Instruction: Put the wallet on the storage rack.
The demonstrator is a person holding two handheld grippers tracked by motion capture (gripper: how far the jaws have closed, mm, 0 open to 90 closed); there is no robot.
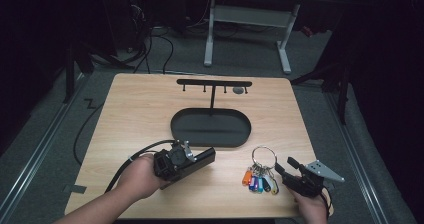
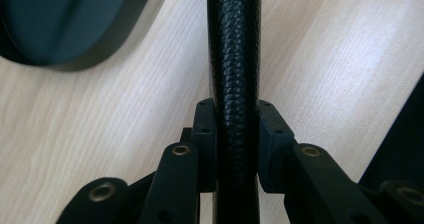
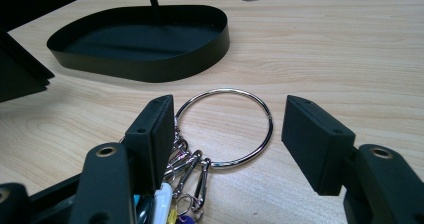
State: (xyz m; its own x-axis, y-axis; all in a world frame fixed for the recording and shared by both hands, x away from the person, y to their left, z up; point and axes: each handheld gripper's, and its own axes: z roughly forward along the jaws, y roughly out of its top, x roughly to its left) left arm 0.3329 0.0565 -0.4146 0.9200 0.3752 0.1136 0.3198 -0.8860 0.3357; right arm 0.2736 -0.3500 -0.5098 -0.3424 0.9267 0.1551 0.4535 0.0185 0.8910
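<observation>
The left gripper (image 1: 202,156) is clamping a black wallet (image 2: 234,84) just before the tray (image 1: 210,129); the right gripper (image 3: 222,149), jaws apart, is straddling the key ring (image 3: 225,129) nearby. Nothing is sitting in the tray yet.

Wooden table (image 1: 130,109), black oval tray (image 1: 210,129) with hook rack (image 1: 214,83) at its middle, white desk frame (image 1: 247,19) beyond

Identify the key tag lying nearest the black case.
The orange tag, at the fan's left end; the other tags lie farther right, away from it.
</observation>
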